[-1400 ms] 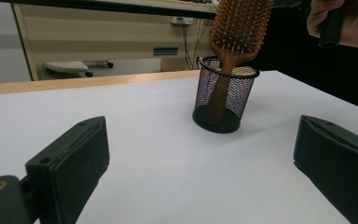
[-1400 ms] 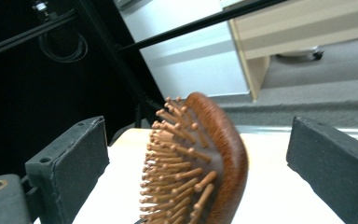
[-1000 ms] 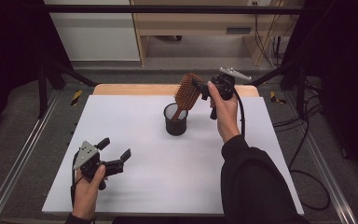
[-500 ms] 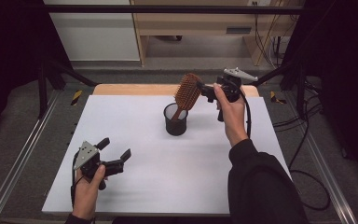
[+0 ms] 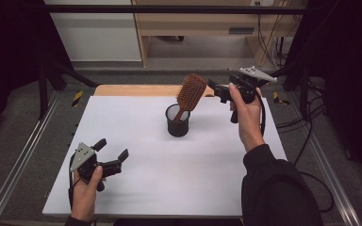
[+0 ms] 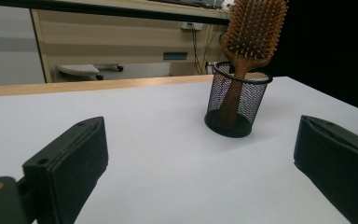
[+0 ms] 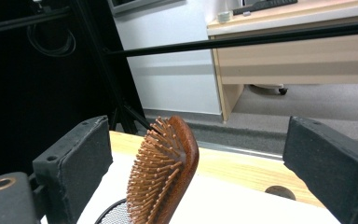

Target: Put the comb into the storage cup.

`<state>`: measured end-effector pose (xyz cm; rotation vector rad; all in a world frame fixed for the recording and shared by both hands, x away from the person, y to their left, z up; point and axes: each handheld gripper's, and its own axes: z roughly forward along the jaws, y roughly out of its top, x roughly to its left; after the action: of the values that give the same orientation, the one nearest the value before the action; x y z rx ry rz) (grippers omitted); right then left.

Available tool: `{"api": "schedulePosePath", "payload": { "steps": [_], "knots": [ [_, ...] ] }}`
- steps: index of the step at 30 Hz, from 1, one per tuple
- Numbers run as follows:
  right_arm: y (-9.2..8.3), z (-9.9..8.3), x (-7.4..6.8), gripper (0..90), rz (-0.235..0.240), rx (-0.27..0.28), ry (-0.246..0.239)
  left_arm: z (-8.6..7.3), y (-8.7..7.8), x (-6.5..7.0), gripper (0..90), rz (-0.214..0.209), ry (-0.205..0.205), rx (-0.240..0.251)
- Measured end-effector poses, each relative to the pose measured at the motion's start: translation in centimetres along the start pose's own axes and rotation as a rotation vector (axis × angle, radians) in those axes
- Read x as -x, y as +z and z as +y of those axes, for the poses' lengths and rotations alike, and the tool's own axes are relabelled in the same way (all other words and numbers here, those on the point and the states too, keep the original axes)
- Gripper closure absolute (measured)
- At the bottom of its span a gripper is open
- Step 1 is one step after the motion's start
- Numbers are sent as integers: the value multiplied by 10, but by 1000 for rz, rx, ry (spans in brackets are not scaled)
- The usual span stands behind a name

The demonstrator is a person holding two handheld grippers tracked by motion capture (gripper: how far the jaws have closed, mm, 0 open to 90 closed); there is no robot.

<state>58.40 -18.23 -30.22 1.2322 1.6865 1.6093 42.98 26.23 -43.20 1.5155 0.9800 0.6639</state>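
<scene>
Hairbrush (image 5: 190,93), bristly oval wood, stands in black mesh cup (image 5: 177,121); both tools spread.

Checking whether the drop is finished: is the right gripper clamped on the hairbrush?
No: the right gripper has its jaws spread wide, clear of the hairbrush, which stands in the mesh cup.

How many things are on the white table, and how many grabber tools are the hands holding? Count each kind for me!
Wooden hairbrush: 1
Black mesh cup: 1
Grippers, left gripper and right gripper: 2
Total: 4
</scene>
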Motion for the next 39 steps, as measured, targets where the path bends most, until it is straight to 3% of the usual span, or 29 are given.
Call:
{"api": "schedulePosePath", "payload": {
  "steps": [12, 24, 39],
  "knots": [
    [-30, 0, 4, 73, -9, 56, -6, -1, -8, 1, 27, 28, 24, 8],
    [-42, -2, 10, 53, -55, 111, -43, 1, -21, -9, 27, 53, 6, 29],
    [-57, -1, 15, 34, -80, 166, -68, 2, -26, -16, 25, 66, 1, 43]
  ]
}}
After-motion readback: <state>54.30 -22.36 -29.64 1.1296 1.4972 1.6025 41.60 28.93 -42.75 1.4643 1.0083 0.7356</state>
